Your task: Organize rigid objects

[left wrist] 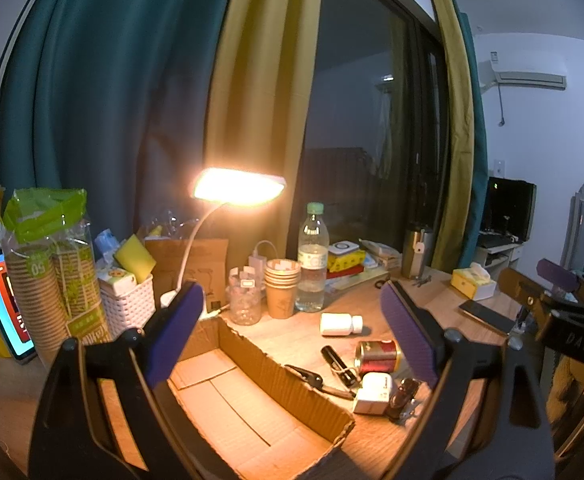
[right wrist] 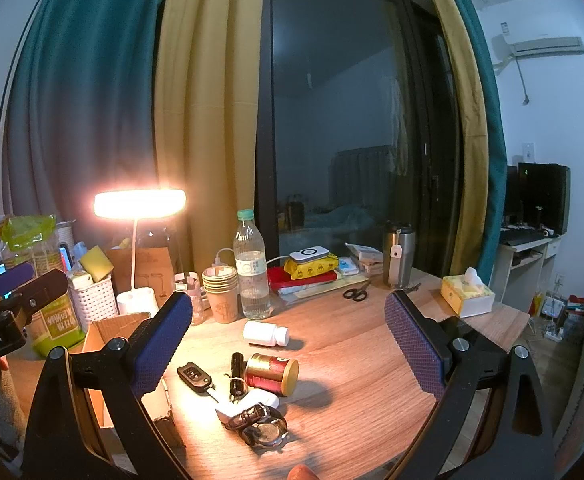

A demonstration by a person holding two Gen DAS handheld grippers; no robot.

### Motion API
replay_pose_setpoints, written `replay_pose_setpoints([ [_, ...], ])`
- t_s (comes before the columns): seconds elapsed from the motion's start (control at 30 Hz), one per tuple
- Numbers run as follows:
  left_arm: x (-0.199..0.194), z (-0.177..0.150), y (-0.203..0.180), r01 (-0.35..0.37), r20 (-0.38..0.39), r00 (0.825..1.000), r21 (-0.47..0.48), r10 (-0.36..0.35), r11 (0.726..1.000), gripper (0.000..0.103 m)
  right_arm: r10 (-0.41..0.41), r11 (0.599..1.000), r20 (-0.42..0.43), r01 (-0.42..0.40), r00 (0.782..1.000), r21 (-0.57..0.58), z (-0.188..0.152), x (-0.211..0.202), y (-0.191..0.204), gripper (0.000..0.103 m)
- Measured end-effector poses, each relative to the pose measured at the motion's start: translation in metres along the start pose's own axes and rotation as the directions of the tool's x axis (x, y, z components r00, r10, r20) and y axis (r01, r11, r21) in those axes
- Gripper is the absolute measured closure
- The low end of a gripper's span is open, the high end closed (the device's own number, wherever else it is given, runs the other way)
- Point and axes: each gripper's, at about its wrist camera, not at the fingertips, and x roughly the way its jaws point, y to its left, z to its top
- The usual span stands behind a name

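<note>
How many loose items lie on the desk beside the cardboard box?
6: white pill bottle farthest back; car key, black stick and red can mid-row; white charger under the wristwatch nearest. Others may hide.

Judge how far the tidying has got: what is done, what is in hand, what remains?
Done: nothing, the box looks empty. In hand: nothing, left gripper and right gripper are open. Left: bottle, can, key, watch.

A lit desk lamp (right wrist: 140,204) glows at the back of the wooden desk (right wrist: 351,360), beside a stack of paper cups (right wrist: 220,286) and a water bottle (right wrist: 252,268). Farther right stand a steel tumbler (right wrist: 398,254), black scissors (right wrist: 356,293) and a tissue box (right wrist: 467,294). A white woven basket (left wrist: 127,304) sits at the left.
</note>
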Motion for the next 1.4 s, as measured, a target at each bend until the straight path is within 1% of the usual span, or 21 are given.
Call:
replay_pose_setpoints([
  [1.0,0.0,0.0,0.001,0.0,-0.004,1.0,-0.006,0.0,1.0,0.012,0.002,1.0,-0.002,-0.002,1.0,-0.001,0.0,-0.001,0.002,0.004],
  [1.13,0.001,-0.002,0.001,-0.001,-0.007,1.0,-0.01,0.001,1.0,0.012,0.008,1.0,-0.01,-0.008,1.0,-0.003,-0.006,-0.004,0.007,0.004],
  [1.3,0.008,-0.011,0.006,-0.01,-0.035,0.999,-0.014,0.009,1.0,0.012,0.017,1.0,-0.041,-0.017,0.999,-0.009,-0.013,0.005,0.009,0.004],
  [1.4,0.018,-0.022,0.011,-0.024,-0.083,0.996,-0.016,0.023,1.0,0.012,0.024,1.0,-0.069,-0.025,0.997,-0.011,-0.018,0.016,0.011,0.004],
])
